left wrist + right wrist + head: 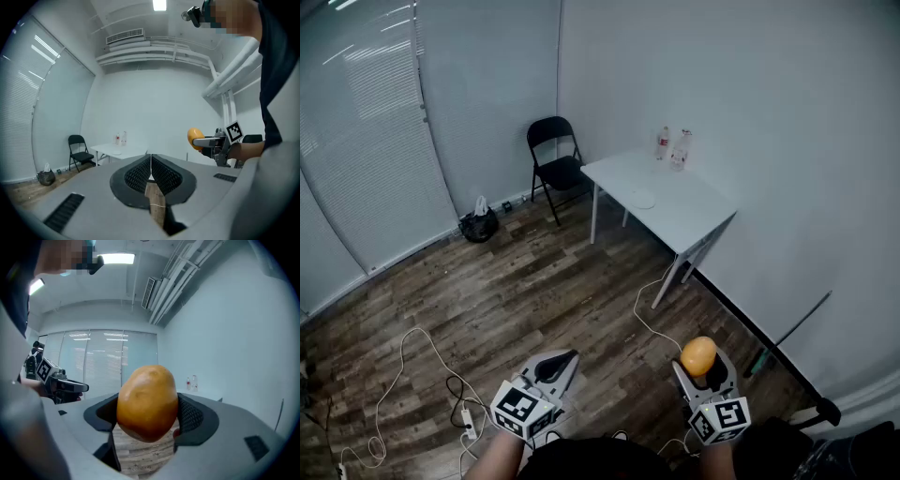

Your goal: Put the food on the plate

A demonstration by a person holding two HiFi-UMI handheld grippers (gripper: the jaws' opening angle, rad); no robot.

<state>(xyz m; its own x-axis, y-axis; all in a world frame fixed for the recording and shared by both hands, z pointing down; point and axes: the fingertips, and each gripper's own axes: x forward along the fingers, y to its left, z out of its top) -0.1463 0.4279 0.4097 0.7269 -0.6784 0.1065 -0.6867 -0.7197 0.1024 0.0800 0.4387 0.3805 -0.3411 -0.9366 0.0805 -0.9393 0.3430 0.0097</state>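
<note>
wood-plank flooring (516, 300) is stretching away from you to a white table (694, 220) sitting at one o'clock against the wall, with a pale plate (642, 200) and two bottles (672, 148) resting on it and a black folding chair (555, 164) standing at twelve o'clock beside it. your right gripper (700, 367) is pointing level, its jaws clamping a golden-brown potato (698, 354) from both sides, well apart from the plate. your left gripper (569, 359), at nine o'clock of the right one, is holding its jaws pressed together with nothing between them.
</note>
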